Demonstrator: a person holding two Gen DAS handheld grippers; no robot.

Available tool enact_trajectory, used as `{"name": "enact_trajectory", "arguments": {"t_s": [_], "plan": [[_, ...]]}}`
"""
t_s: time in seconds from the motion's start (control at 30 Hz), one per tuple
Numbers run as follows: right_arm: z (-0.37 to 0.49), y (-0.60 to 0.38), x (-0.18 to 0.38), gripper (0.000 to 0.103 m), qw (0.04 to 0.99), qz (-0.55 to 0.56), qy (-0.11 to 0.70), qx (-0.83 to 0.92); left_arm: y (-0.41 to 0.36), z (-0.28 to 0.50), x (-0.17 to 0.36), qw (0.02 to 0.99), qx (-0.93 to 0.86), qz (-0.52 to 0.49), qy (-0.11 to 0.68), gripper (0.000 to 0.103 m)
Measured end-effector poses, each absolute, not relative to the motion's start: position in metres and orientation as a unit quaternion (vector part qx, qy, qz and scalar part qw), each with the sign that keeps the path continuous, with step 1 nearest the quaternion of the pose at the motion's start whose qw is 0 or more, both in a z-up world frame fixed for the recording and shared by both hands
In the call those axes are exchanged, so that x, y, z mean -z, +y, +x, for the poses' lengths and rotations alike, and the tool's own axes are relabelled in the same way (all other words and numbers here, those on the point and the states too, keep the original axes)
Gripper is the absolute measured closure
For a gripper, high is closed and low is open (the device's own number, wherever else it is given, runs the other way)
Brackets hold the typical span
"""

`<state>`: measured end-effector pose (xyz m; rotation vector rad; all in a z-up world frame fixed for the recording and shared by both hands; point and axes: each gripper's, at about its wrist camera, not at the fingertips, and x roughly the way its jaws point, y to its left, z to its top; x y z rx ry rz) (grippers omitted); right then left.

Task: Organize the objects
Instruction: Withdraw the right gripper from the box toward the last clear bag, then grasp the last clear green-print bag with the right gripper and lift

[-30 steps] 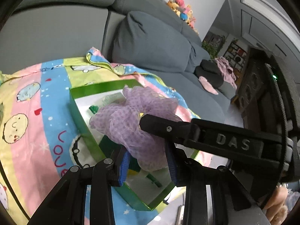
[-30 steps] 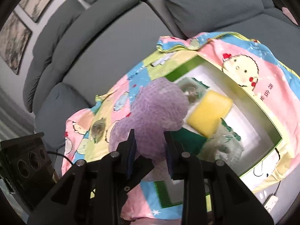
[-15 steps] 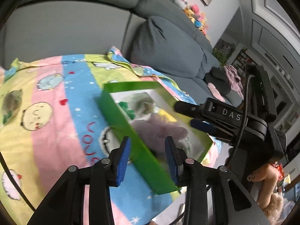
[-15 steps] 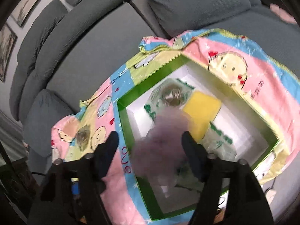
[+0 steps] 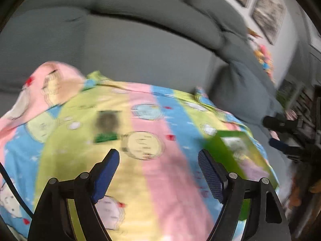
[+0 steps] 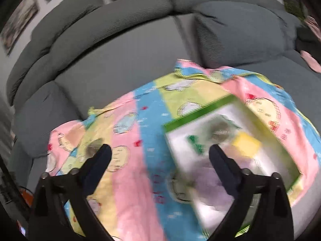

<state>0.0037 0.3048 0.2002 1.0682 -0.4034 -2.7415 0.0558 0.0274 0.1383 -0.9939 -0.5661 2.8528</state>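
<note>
A green-rimmed white box point(image 6: 200, 110) lies on a striped cartoon blanket point(image 6: 128, 180). In it are a purple mesh puff point(image 6: 212, 178), a yellow sponge point(image 6: 246, 144) and a clear packet point(image 6: 218, 128). My right gripper point(image 6: 160, 150) hangs over the box's left edge, its jaws opening with nothing between them. My left gripper point(image 5: 158, 156) is over the blanket point(image 5: 170, 180), left of the box point(image 5: 226, 146), jaws also opening and empty. A small dark packet with a green label point(image 5: 107, 124) lies ahead of it on the blanket, seen again as the packet point(image 6: 93, 148) in the right wrist view. Both views are blurred.
The blanket covers a grey sofa seat; the backrest cushions point(image 5: 140, 46) rise behind and a grey pillow point(image 5: 240, 92) sits at the right. The right gripper point(image 5: 274, 134) shows at the left wrist view's right edge. Soft toys point(image 5: 262, 58) line the sofa top.
Both grippers let go of the purple mesh puff, which now lies in the box, and opened wide. The left one swung left over the blanket toward the small packet; the right one drew back.
</note>
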Motion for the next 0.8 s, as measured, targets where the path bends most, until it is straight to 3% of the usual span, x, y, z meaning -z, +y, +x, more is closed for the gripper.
{"name": "enact_trajectory", "arguments": {"t_s": [0.4,0.8], "plan": [[-0.095,0.122,-0.139,0.004,0.243,0.472,-0.057,0.846,-0.052,0.04,-0.077,-0.06,-0.893,-0.378,-0.236,0.022],[-0.171,0.036,-0.063,0.004,0.206,0.548,0.014,0.811,-0.055,0.037,-0.069,-0.069,-0.885,-0.397,-0.235,0.022]]}}
